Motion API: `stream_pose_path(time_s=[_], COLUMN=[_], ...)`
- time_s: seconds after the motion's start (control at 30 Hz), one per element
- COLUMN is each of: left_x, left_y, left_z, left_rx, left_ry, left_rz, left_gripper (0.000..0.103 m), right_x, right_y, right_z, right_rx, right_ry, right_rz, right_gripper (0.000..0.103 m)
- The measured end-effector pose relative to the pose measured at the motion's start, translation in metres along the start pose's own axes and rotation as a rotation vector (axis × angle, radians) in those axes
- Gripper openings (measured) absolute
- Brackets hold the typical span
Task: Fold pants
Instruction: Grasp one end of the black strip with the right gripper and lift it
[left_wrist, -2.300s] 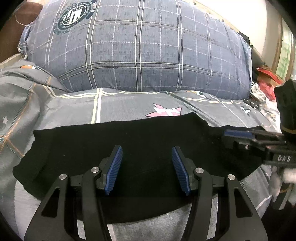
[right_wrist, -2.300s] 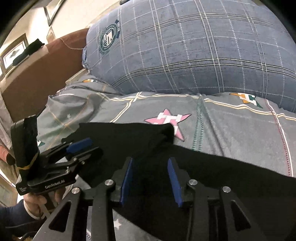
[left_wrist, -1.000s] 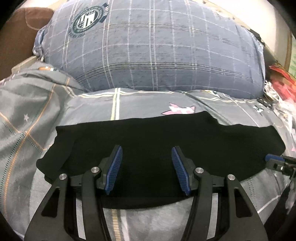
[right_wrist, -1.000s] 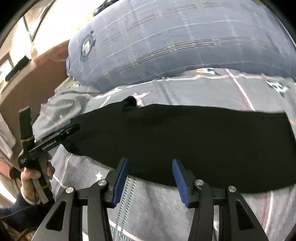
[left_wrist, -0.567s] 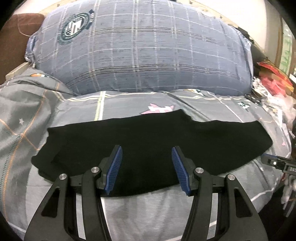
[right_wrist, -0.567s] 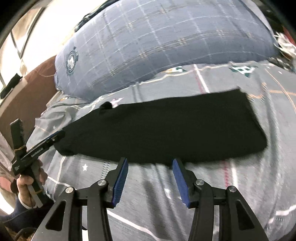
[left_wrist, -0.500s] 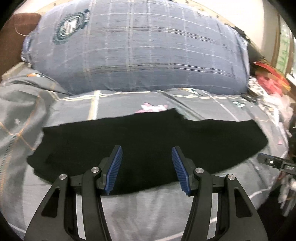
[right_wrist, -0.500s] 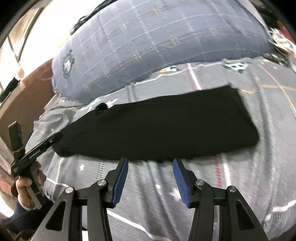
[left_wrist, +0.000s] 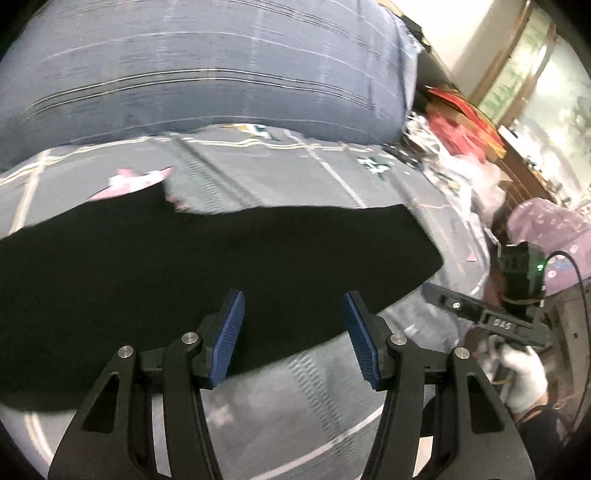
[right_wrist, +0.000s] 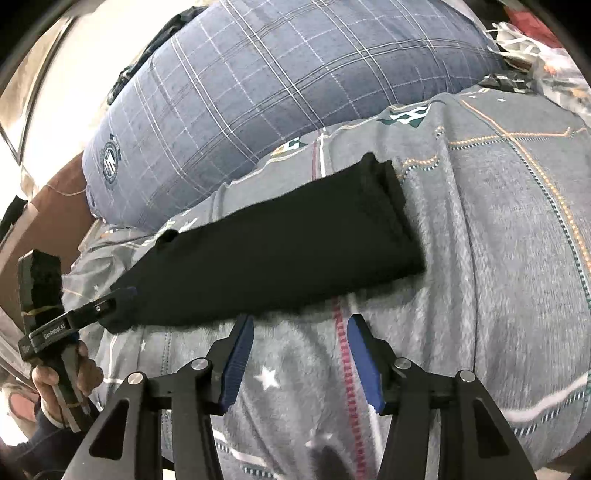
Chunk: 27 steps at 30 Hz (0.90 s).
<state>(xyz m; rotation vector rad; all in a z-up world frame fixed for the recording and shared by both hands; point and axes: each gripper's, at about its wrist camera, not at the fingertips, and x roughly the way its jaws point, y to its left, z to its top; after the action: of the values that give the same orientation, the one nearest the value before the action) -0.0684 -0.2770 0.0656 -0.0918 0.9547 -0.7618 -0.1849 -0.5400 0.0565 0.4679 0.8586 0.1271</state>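
Right wrist view: the right gripper (right_wrist: 299, 360) hangs over bare bedding just short of the near long edge of the black knit pants (right_wrist: 273, 258), its blue ribbed pads (right_wrist: 238, 363) parting and nothing between them. The left gripper (right_wrist: 123, 295), carried in a bare hand (right_wrist: 64, 373), sits at the pants' left end; from this side it cannot be told whether its tip touches the cloth. Left wrist view: the left gripper (left_wrist: 291, 332) also has its jaws spreading, with only the flat black cloth (left_wrist: 184, 273) seen beyond the pads and none of it pinched; the right gripper (left_wrist: 480, 314), in a white-gloved hand (left_wrist: 521, 376), stands off the pants' right end. Risks, as judged: the soft fleecy grey bedcover (right_wrist: 498, 258) could be pinched along with the pants if a jaw closes low on an edge; a grip that takes only the top layer of the stacked end would peel the layers apart and skew the next fold; and dragging an end across the pile could bunch the strip, since the cover looks grippy. The small flap (right_wrist: 168, 236) that sticks up on the far edge may also crease under a fold. Appearance: the pants lie as one long, narrow, flat band across the bedcover, in front of the large blue-grey plaid pillow (right_wrist: 295, 85), with layered hems at the squared right end; they appear already folded lengthwise, with the crosswise fold not yet made.
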Motion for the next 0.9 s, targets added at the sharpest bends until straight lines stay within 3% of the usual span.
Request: stream_pose_path(time_s=[0.07, 0.2, 0.37, 0.6, 0.7, 0.83, 0.87, 0.9], left_x=[0.014, 0.05, 0.113, 0.179, 0.192, 0.204, 0.206, 0.206], left_y=[-0.011, -0.033, -0.074, -0.115, -0.132, -0.15, -0.154, -0.157], left_z=[0.015, 0.05, 0.082, 0.099, 0.103, 0.102, 0.1, 0.097], left_rx=[0.026, 0.094, 0.229, 0.403, 0.483, 0.533, 0.555, 0.584], left_ry=[0.004, 0.045, 0.172, 0.312, 0.299, 0.309, 0.298, 0.287], left_rz=[-0.015, -0.057, -0.09, -0.109, -0.111, -0.183, -0.177, -0.165], left_gripper=[0.071, 0.071, 0.071, 0.071, 0.071, 0.071, 0.07, 0.063], right_x=[0.001, 0.001, 0.004, 0.008, 0.011, 0.015, 0.015, 0.016], right_y=[-0.007, -0.018, -0.025, -0.027, -0.026, -0.025, -0.026, -0.026], right_z=[0.005, 0.007, 0.003, 0.004, 0.006, 0.01, 0.011, 0.012], right_rx=[0.02, 0.065, 0.084, 0.07, 0.052, 0.054, 0.057, 0.06], right_ry=[-0.01, -0.046, -0.098, -0.148, -0.161, -0.181, -0.188, -0.194], right_rz=[0.019, 0.076, 0.146, 0.19, 0.185, 0.188, 0.189, 0.187], right_gripper=[0.051, 0.054, 0.056, 0.057, 0.057, 0.057, 0.056, 0.052])
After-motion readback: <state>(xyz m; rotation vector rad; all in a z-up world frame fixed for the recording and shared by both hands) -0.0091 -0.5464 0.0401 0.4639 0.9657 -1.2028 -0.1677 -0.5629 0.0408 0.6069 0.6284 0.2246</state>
